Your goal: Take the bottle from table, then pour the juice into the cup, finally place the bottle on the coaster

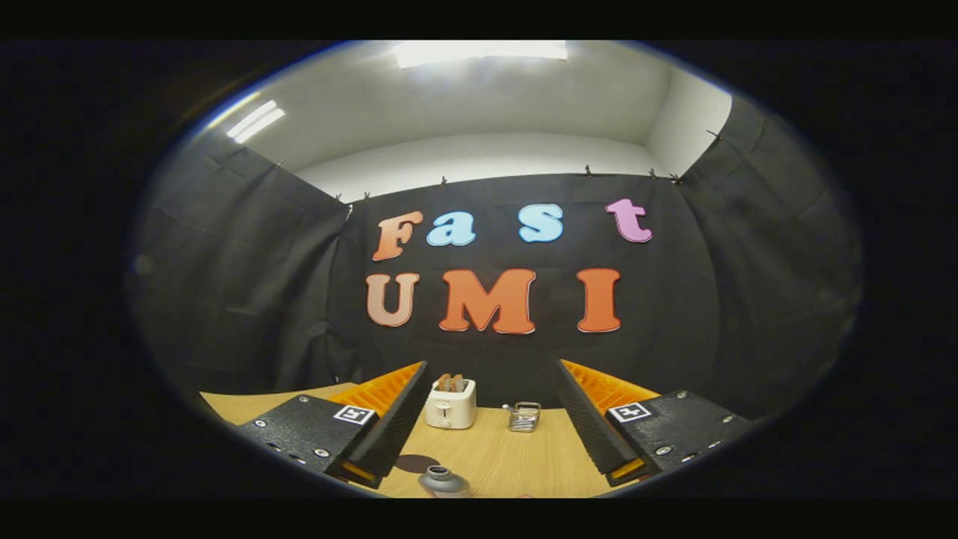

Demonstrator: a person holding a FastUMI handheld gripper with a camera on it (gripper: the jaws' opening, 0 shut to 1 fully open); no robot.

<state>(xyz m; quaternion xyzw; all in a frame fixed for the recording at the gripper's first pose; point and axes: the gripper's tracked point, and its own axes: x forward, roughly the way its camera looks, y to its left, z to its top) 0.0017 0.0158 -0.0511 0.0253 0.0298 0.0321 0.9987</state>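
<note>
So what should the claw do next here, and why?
Probably dip down toward the bottle. The claw is open and holds nothing, and the bottle's top stands on the table low between its fingers, near the dark coaster.

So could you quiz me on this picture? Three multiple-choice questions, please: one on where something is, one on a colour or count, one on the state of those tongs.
1. Where is the toaster?
A. at the far end of the table, beyond the tongs
B. clamped between the fingers
C. on the dark round coaster

2. How many slices stick out of the toaster?
A. none
B. two
C. five

3. How do the tongs stand?
A. shut on the bottle
B. shut on the wire basket
C. open, holding nothing

Answers:
1 A: it stands by the black cloth wall, left of the wire basket.
2 B: two brown tops show above its slots.
3 C: the fingers are wide apart, and the bottle sits low between them, untouched, beside the coaster.
</note>
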